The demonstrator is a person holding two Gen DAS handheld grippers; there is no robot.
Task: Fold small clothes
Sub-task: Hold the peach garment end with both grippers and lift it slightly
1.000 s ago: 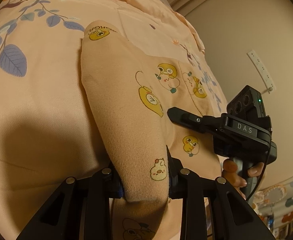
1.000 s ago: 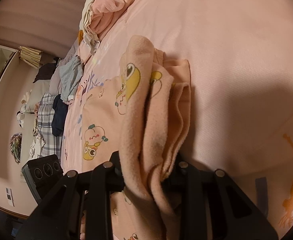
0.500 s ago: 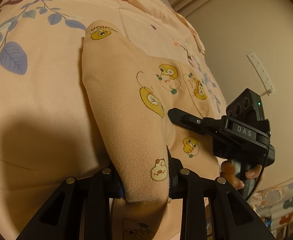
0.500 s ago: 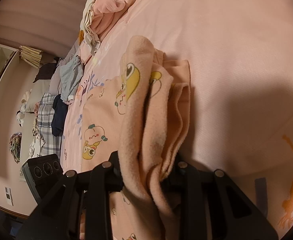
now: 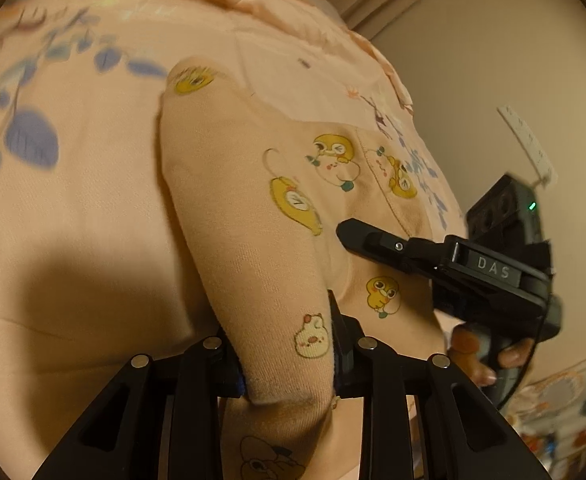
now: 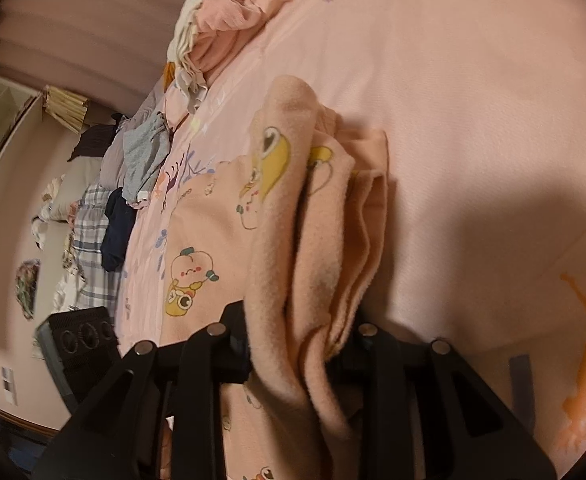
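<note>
A small peach garment (image 5: 253, 216) printed with yellow cartoon animals lies on a pink bedsheet (image 5: 73, 240). My left gripper (image 5: 289, 364) is shut on a folded edge of the garment, which runs away from it up the bed. My right gripper (image 6: 301, 344) is shut on a bunched, layered edge of the same garment (image 6: 289, 208). The right gripper also shows in the left wrist view (image 5: 473, 272), its finger lying over the cloth, a hand on its handle. The left gripper's body shows at the lower left of the right wrist view (image 6: 81, 340).
A pile of pink and white clothes (image 6: 217, 32) lies at the head of the bed. Grey, dark and plaid clothes (image 6: 125, 184) lie along the bed's far side. A wall with a white power strip (image 5: 529, 144) stands to the right of the bed.
The left wrist view has shifted slightly and is blurred. Both grippers keep their hold on the garment, which has barely moved.
</note>
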